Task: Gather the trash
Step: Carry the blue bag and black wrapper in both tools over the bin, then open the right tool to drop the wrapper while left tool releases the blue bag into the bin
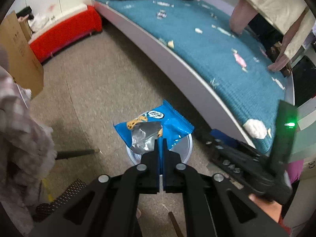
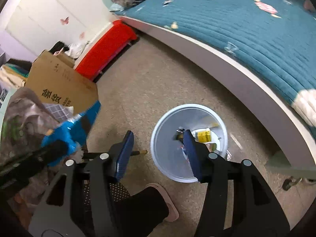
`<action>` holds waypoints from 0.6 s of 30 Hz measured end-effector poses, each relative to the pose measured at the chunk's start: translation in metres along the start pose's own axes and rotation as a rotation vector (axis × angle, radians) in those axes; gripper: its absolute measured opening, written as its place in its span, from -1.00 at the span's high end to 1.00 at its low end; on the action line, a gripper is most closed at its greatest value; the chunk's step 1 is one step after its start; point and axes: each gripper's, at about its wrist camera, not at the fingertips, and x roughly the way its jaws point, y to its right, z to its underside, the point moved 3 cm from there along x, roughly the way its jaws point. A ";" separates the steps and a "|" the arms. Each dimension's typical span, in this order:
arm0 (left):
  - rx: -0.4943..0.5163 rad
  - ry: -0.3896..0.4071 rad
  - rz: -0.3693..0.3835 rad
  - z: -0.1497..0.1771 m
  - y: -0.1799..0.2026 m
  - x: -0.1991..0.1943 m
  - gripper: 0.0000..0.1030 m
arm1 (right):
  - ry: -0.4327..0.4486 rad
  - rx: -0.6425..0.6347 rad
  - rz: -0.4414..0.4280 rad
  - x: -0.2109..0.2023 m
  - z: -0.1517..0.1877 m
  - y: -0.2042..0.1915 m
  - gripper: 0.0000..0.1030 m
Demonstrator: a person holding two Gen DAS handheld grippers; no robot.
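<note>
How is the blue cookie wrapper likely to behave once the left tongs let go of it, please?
The blue cookie wrapper looks like thin crinkled foil film, torn open, so probably floppy and very light. Released by the left tongs above the white bin, it may flutter rather than drop straight.

Both views are fisheye cameras riding on hand-held grippers, each looking forward and steeply down along its own two fingers at the floor. The left wrist camera sits close above the white bin [image 1: 185,148], with the bed [image 1: 227,59] curving off to the right and far side. The right wrist camera looks down into the same bin [image 2: 167,138] from near, bed [image 2: 256,39] again on the right. Both share the bin, the speckled floor [image 1: 98,88], the bed, the red bench [image 2: 106,51] and the cardboard box [image 2: 59,86] at far left
</note>
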 end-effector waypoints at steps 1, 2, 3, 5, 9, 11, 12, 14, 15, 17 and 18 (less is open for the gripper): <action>0.000 -0.013 0.001 0.002 -0.001 0.006 0.96 | 0.005 0.006 0.004 -0.003 0.003 0.004 -0.05; 0.002 -0.024 0.000 0.004 -0.001 0.012 0.96 | 0.008 0.010 0.009 -0.004 0.005 0.006 -0.07; 0.004 -0.037 0.000 0.005 0.000 0.019 0.96 | 0.010 0.013 0.014 -0.007 0.007 0.009 -0.08; 0.008 -0.056 0.004 0.007 0.002 0.028 0.96 | 0.006 0.019 0.010 -0.008 0.011 0.012 -0.10; 0.031 -0.087 0.006 0.011 0.009 0.044 0.96 | 0.003 0.029 0.004 -0.011 0.018 0.015 -0.10; 0.037 -0.099 0.007 0.011 0.012 0.049 0.96 | 0.014 0.032 0.006 -0.014 0.019 0.016 -0.10; 0.042 -0.105 0.009 0.011 0.014 0.052 0.96 | 0.018 0.032 0.011 -0.015 0.019 0.017 -0.10; 0.045 -0.114 0.010 0.010 0.017 0.057 0.96 | 0.030 0.037 0.023 -0.017 0.018 0.019 -0.19; 0.049 -0.118 0.011 0.009 0.019 0.059 0.96 | 0.026 0.039 0.026 -0.015 0.017 0.021 -0.21; 0.054 -0.124 0.010 0.007 0.022 0.064 0.95 | 0.018 0.048 0.036 -0.013 0.018 0.026 -0.21; 0.060 -0.132 0.013 0.005 0.025 0.067 0.95 | 0.022 0.053 0.041 -0.014 0.018 0.029 -0.21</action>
